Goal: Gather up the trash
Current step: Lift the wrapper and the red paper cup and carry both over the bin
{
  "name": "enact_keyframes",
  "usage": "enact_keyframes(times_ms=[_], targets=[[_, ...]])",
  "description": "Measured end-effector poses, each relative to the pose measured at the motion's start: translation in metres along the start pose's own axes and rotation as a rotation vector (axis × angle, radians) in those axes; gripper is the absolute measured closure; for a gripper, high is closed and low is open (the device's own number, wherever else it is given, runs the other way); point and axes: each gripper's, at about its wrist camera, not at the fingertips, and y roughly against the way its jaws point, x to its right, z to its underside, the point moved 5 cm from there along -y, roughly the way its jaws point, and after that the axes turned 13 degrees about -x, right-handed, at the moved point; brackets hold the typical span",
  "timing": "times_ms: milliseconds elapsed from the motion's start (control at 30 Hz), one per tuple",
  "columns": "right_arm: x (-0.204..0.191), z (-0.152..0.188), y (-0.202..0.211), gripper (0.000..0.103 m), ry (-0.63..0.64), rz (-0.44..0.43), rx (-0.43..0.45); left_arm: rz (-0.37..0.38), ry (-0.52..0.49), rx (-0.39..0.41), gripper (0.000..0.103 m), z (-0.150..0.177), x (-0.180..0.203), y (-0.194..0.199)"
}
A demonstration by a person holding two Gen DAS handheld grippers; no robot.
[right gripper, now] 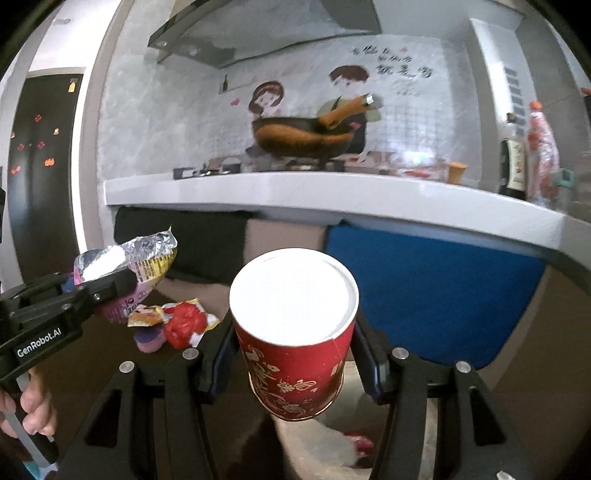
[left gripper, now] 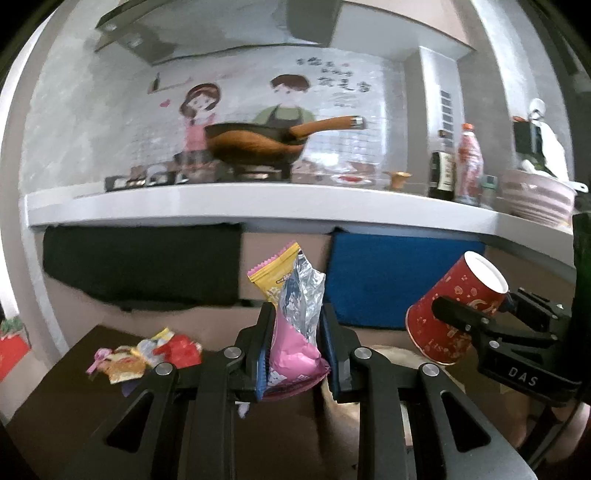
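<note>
Left gripper (left gripper: 295, 347): pinches a wrapper (left gripper: 295, 314) between its blue pads; the wrapper stands up out of the jaws, pink at the bottom, silver foil and a yellow end above. In the right wrist view the same gripper (right gripper: 122, 284) comes in from the left, the crumpled foil wrapper (right gripper: 129, 266) in its tip.
Right gripper (right gripper: 295, 354): clamps a red paper cup (right gripper: 295, 354) by its sides, the cup's white bottom facing the camera and its mouth pointing down and away. In the left wrist view this gripper (left gripper: 476, 314) is at the right, holding the tilted cup (left gripper: 450, 310) in the air.
Hand (right gripper: 33, 410): grips the left gripper's handle, low at the left edge.
Cup contents: cannot tell; the inside is hidden.
Loose trash (left gripper: 147, 354): a small heap of wrappers, red, yellow and pink, lies on the dark table (left gripper: 66, 387), left of and beyond the left gripper, apart from it. The right wrist view shows the heap (right gripper: 173, 321) between the two grippers.
Table: dark brown, low in both views.
Beyond the table: black cloth (left gripper: 144, 262) at left and blue cloth (left gripper: 399, 280) at right hang under a white counter (left gripper: 258, 203).
Counter: bears a stove with a wok (left gripper: 258, 144), bottles (left gripper: 454, 166) and a striped bowl (left gripper: 535, 199) at far right.
Wall: tiled, with a cartoon couple decal (left gripper: 243, 107); a range hood (left gripper: 207, 33) above.
Far left: a dark fridge door with magnets (right gripper: 40, 155).
</note>
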Motion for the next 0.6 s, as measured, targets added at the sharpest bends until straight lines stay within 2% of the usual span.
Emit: enact_keyframes(times_ms=[267, 600], targets=[[0.044, 0.006, 0.026, 0.050, -0.049, 0.063, 0.028, 0.067, -0.068, 0.003, 0.078, -0.012, 0.057, -0.007], [0.084, 0.020, 0.029, 0.049, -0.102, 0.116, 0.019, 0.155, -0.089, -0.063, 0.078, -0.004, 0.103, -0.047]])
